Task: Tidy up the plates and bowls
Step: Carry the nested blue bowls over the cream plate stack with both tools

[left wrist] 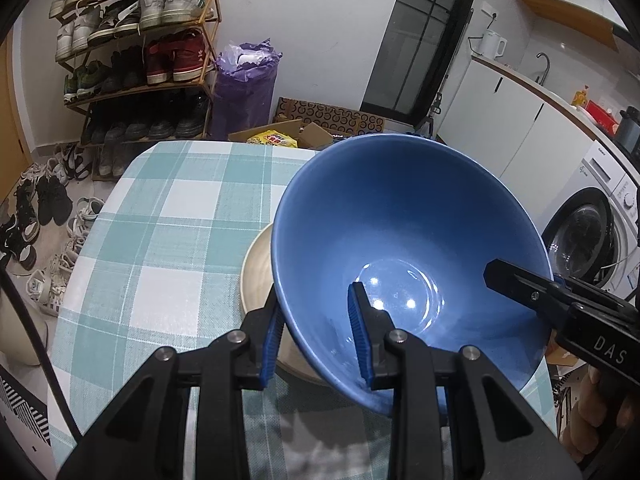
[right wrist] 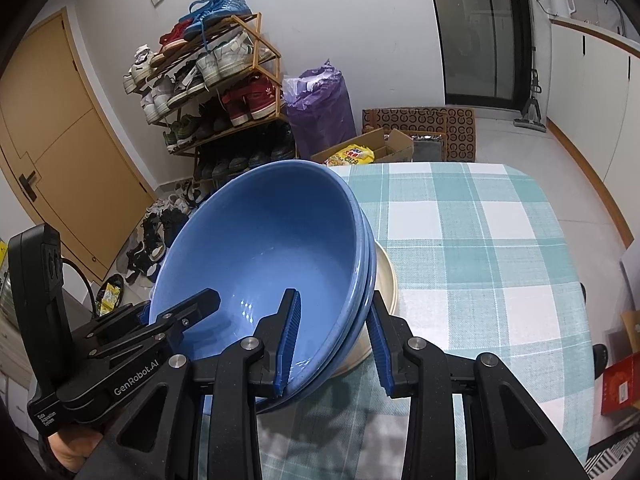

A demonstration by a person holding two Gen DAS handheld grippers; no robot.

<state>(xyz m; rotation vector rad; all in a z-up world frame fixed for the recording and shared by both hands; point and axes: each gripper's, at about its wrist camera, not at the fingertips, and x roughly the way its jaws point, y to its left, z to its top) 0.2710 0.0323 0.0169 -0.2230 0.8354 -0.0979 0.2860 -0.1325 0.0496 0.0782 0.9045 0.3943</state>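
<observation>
A stack of blue bowls (left wrist: 400,240) (right wrist: 260,240) hangs tilted just over a cream bowl (left wrist: 256,272) (right wrist: 386,280) that rests on the checked tablecloth (left wrist: 160,220) (right wrist: 480,240). My left gripper (left wrist: 316,300) is shut on the stack's near-left rim, one blue pad inside and one outside. In the right wrist view my right gripper (right wrist: 334,300) is shut on the opposite rim in the same way. Each gripper also shows in the other's view: the right gripper (left wrist: 524,276) and the left gripper (right wrist: 176,304). I cannot tell whether the stack touches the cream bowl.
Beyond the table's far edge stand a shoe rack (left wrist: 136,48), a purple bag (left wrist: 244,88) and an open cardboard box (left wrist: 288,132). A washing machine (left wrist: 592,220) and white cabinets stand to the right. Shoes lie on the floor at left.
</observation>
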